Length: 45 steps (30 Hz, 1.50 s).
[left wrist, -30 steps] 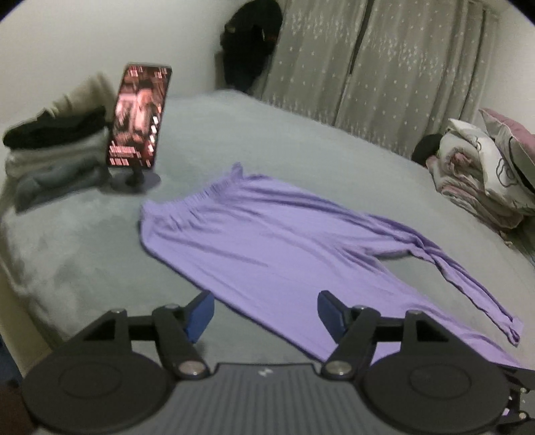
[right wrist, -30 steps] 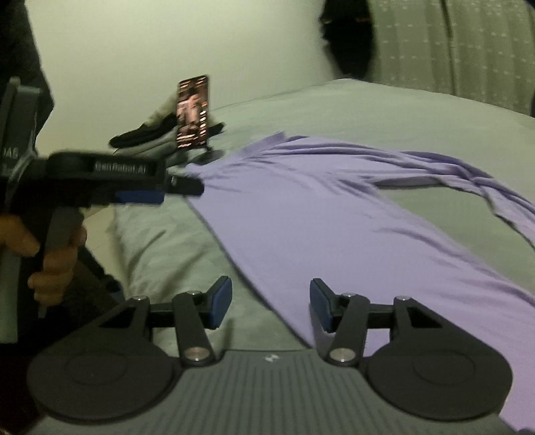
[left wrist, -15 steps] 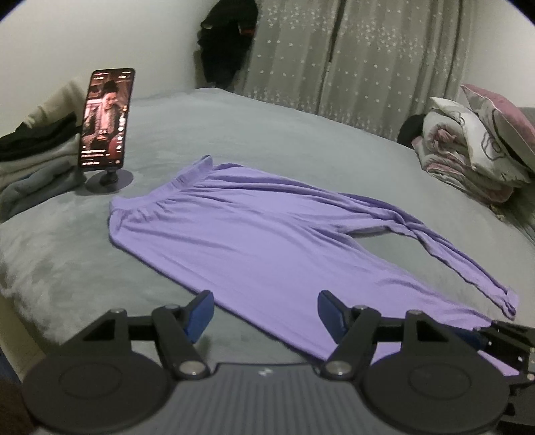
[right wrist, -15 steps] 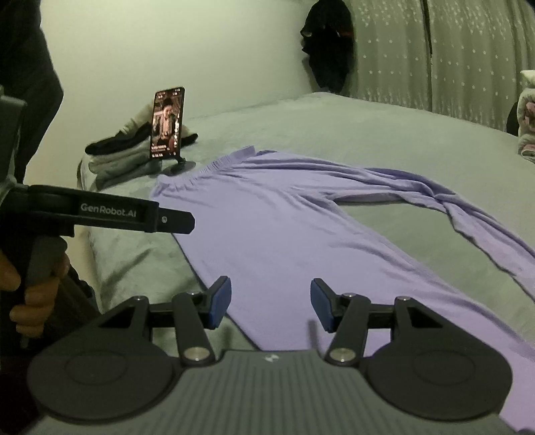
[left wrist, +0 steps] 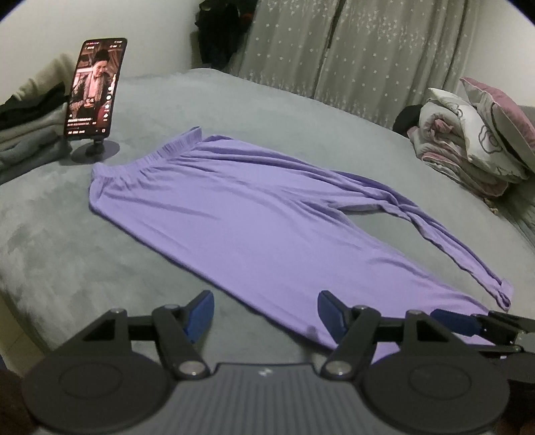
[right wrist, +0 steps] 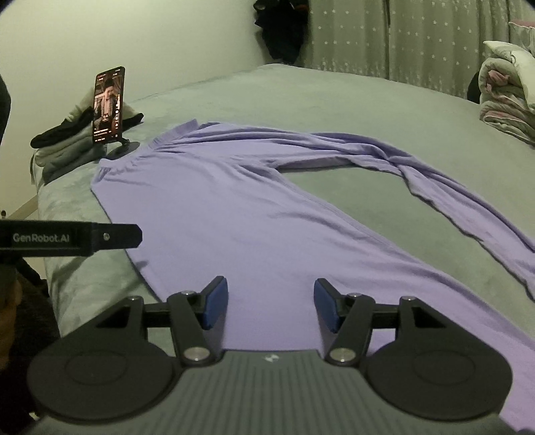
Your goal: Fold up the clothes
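Purple trousers point(left wrist: 254, 227) lie flat on the grey bed point(left wrist: 83, 254), waistband toward the phone, legs running to the right. My left gripper point(left wrist: 264, 296) hovers open over the near edge of the near leg, nothing between its fingers. Low at the right of that view shows the tip of my right gripper point(left wrist: 468, 323). In the right wrist view the trousers point(right wrist: 254, 214) spread out ahead. My right gripper point(right wrist: 270, 282) hangs just above the near leg, its jaws opening, with cloth below them but not pinched. The left gripper point(right wrist: 110, 236) pokes in from the left.
A phone on a round stand point(left wrist: 95, 93) plays video near the waistband, beside a stack of folded clothes point(left wrist: 30, 134). A folded quilt and pillows point(left wrist: 474, 147) sit at the far right. Curtains point(left wrist: 367, 50) and a dark hanging garment point(left wrist: 220, 30) are behind. The bed's edge point(right wrist: 46, 214) runs at left.
Both grippers have drifted toward the trouser legs, so the phone has slid left in both views. The right gripper's jaws stand a little wider. The trousers have not moved.
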Each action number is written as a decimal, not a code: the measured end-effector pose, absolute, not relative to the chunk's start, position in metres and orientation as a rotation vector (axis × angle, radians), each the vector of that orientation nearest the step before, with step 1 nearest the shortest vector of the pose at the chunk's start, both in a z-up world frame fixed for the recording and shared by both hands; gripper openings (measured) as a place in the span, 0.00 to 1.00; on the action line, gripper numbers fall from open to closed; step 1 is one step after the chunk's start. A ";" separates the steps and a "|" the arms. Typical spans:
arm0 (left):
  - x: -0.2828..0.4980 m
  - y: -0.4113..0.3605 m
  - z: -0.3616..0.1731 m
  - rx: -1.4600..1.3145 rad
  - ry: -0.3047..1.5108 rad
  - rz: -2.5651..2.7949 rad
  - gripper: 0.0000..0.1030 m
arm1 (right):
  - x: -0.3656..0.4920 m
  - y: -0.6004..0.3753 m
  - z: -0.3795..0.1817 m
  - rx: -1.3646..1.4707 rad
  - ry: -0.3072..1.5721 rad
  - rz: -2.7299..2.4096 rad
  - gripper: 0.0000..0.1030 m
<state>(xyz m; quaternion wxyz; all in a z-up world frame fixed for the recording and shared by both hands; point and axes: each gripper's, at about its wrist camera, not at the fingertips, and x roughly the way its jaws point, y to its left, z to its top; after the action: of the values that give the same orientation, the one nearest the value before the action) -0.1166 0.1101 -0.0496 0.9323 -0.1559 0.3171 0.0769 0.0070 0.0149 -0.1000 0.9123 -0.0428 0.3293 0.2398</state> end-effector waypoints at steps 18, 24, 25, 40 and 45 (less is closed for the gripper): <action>-0.109 0.097 -0.047 -0.348 0.646 0.137 0.68 | 0.009 0.008 -0.098 -0.101 0.676 0.469 0.62; -0.103 0.093 -0.045 -0.309 0.649 0.117 0.68 | 0.010 0.002 -0.098 -0.100 0.674 0.453 0.63; -0.101 0.092 -0.045 -0.291 0.650 0.109 0.68 | 0.010 0.001 -0.098 -0.101 0.673 0.449 0.64; -0.100 0.072 -0.077 0.069 0.595 -0.004 0.73 | 0.036 -0.023 -0.097 0.012 0.652 0.440 0.65; -0.117 0.072 -0.089 0.079 0.514 -0.012 0.73 | 0.050 -0.023 -0.093 0.023 0.624 0.419 0.65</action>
<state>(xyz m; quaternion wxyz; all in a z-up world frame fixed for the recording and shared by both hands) -0.1169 0.0717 -0.0886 0.9663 0.0392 0.2543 -0.0059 0.0500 -0.0230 -0.0931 0.9301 0.0112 0.3046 0.2047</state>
